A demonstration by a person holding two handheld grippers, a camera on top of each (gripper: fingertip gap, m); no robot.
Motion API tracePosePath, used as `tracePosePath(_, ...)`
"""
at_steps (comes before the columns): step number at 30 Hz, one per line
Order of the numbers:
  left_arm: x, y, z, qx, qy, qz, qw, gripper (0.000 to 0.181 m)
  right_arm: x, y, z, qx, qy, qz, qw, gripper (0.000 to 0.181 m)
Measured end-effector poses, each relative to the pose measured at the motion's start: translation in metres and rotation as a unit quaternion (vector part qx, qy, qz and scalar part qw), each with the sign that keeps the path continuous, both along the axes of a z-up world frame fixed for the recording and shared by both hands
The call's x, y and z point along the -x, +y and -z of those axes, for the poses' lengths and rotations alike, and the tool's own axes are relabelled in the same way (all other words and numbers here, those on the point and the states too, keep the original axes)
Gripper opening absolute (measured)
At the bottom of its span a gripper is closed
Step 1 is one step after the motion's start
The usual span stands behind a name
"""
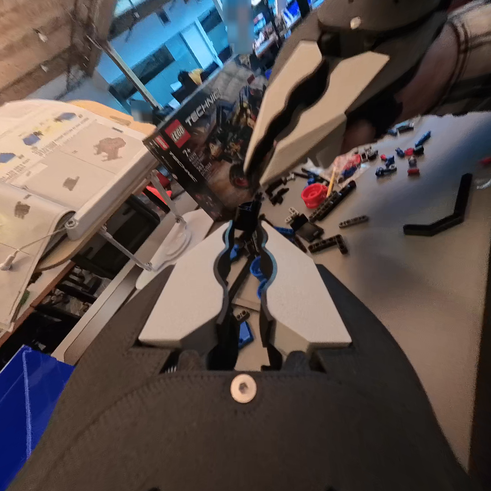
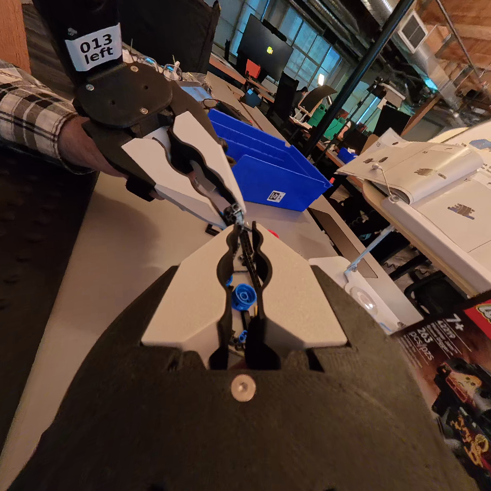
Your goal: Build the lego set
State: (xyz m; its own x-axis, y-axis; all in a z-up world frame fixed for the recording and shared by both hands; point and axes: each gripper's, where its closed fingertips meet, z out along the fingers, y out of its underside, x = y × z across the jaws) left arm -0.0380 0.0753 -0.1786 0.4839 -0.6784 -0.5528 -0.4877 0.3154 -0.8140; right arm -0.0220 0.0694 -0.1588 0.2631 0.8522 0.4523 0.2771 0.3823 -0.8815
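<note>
1. Your left claw [image 1: 245, 225] is pinching a small black Lego assembly [image 1: 245, 212] at its fingertips, lifted above the tabletop [image 1: 398, 279]
2. Your right claw [image 1: 253, 175] meets it tip to tip just above that assembly; its fingers are nearly pressed together, and in the right wrist view a thin black beam [image 2: 248, 255] runs through the narrow gap of your right claw [image 2: 243, 228], though you cannot tell for sure that it is gripped
3. From that view your left claw [image 2: 233, 215] comes in from the upper left, clamped on the small black and grey piece [image 2: 233, 212]
4. The Lego box [image 1: 202, 159] stands upright just behind the held assembly
5. To the left of the box, the open instruction booklet [image 1: 61, 159] lies on a tilted white stand [image 1: 111, 204]
6. To the right of the box, loose parts are spread over the tabletop: a red wheel hub [image 1: 313, 195], black beams [image 1: 332, 202], a bent black piece [image 1: 449, 212], and small blue and red bits [image 1: 398, 159] farther off
7. A blue wheel hub [image 2: 243, 296] lies on the tabletop under your right claw
8. A blue bin [image 2: 273, 170] sits on the tabletop well to the left of the box, beyond your left claw
</note>
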Motion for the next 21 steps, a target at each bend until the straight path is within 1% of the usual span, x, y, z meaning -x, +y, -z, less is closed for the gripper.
tracePosePath(2, 0.0, -0.001, 0.014, 0.028, 0.035, 0.0, 0.999, 0.014, -0.013, 0.013, -0.002, 0.005, -0.002, 0.029, 1.0, 0.008)
tracePosePath(3, -0.001, -0.004, 0.025, 0.047, 0.059, 0.007, 0.997, 0.014, -0.022, 0.02, -0.003, 0.011, 0.0, 0.043, 0.999, 0.007)
tracePosePath(6, -0.005, -0.011, 0.048, 0.049, 0.132, 0.014, 0.99, 0.014, -0.048, 0.041, -0.002, 0.044, -0.002, 0.087, 0.995, 0.008)
tracePosePath(8, -0.01, -0.019, 0.064, 0.071, 0.165, 0.033, 0.983, 0.014, -0.065, 0.053, -0.001, 0.05, -0.002, 0.117, 0.992, 0.007)
tracePosePath(12, -0.013, -0.027, 0.089, 0.083, 0.228, 0.048, 0.969, 0.015, -0.082, 0.066, 0.007, 0.063, -0.017, 0.15, 0.987, 0.007)
tracePosePath(15, -0.01, -0.026, 0.098, 0.056, 0.278, 0.043, 0.958, 0.015, -0.085, 0.068, 0.009, 0.058, -0.025, 0.154, 0.986, 0.007)
tracePosePath(19, -0.012, -0.033, 0.103, 0.07, 0.28, 0.06, 0.955, 0.016, -0.088, 0.067, 0.007, 0.055, -0.023, 0.152, 0.987, 0.007)
tracePosePath(21, -0.012, -0.036, 0.106, 0.087, 0.279, 0.065, 0.954, 0.02, -0.092, 0.068, 0.004, 0.055, -0.017, 0.155, 0.986, 0.008)
